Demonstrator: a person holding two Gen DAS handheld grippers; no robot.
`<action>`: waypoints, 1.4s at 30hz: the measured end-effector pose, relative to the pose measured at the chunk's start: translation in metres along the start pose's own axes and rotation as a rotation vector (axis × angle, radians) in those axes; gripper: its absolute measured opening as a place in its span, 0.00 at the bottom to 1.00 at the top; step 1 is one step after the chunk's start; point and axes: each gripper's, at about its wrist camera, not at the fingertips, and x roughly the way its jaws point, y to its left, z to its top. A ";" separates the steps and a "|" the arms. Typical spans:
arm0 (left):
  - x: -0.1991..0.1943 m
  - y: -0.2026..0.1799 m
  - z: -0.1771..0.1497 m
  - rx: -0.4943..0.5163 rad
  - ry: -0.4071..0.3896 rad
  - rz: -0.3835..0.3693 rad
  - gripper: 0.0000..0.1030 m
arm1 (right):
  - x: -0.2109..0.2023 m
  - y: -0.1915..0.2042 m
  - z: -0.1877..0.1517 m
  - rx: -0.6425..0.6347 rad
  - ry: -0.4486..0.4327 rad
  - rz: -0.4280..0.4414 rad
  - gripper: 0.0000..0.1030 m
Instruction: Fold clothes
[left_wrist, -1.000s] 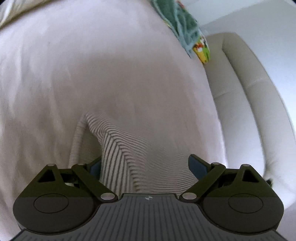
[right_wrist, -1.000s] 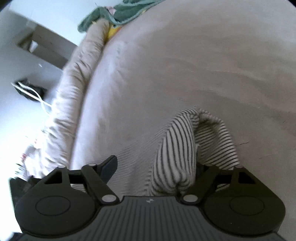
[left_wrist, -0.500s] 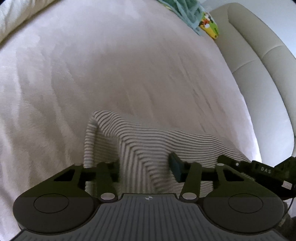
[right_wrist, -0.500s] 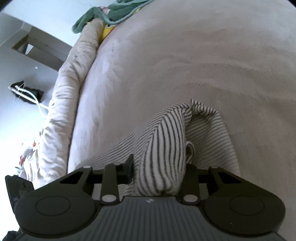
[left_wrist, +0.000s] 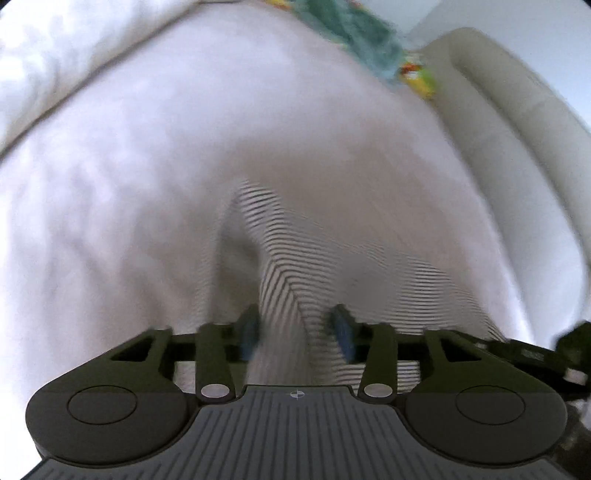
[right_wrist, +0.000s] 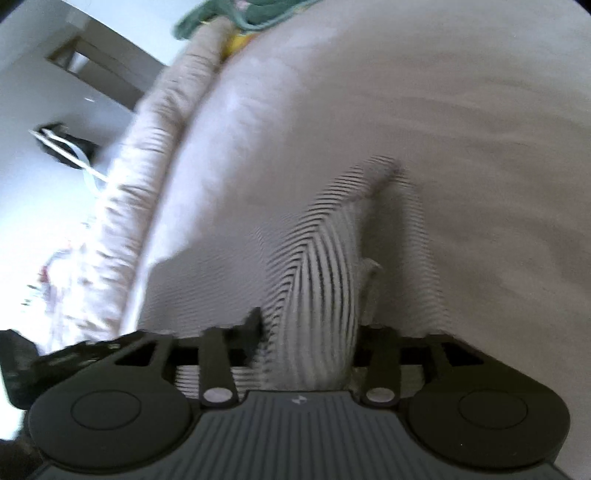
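The striped garment (left_wrist: 295, 280) lies low in the frame on the pale bed cover (left_wrist: 147, 192), bunched into a ridge that both tools pinch: the left gripper (left_wrist: 295, 332) and the right gripper (right_wrist: 306, 339) each clamp a fold of it. Through the blur, this looks like a fold being carried over; the next move calls for laying the held edge flat and even. A green cloth (right_wrist: 236, 14) sits well apart at upper frame, nothing blocking.

Pale bed sheet (left_wrist: 155, 177) under striped garment (left_wrist: 332, 258), green cloth (left_wrist: 354, 26) at far edge.
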 end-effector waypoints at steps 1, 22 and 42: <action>0.002 0.003 -0.004 -0.002 0.013 0.024 0.72 | -0.002 -0.003 -0.004 -0.007 0.003 -0.029 0.54; 0.022 -0.045 -0.038 0.311 0.025 0.046 1.00 | -0.010 0.003 -0.035 -0.478 -0.128 -0.497 1.00; 0.047 -0.008 -0.006 0.016 0.044 0.124 1.00 | -0.010 -0.028 -0.022 -0.220 -0.059 -0.358 1.00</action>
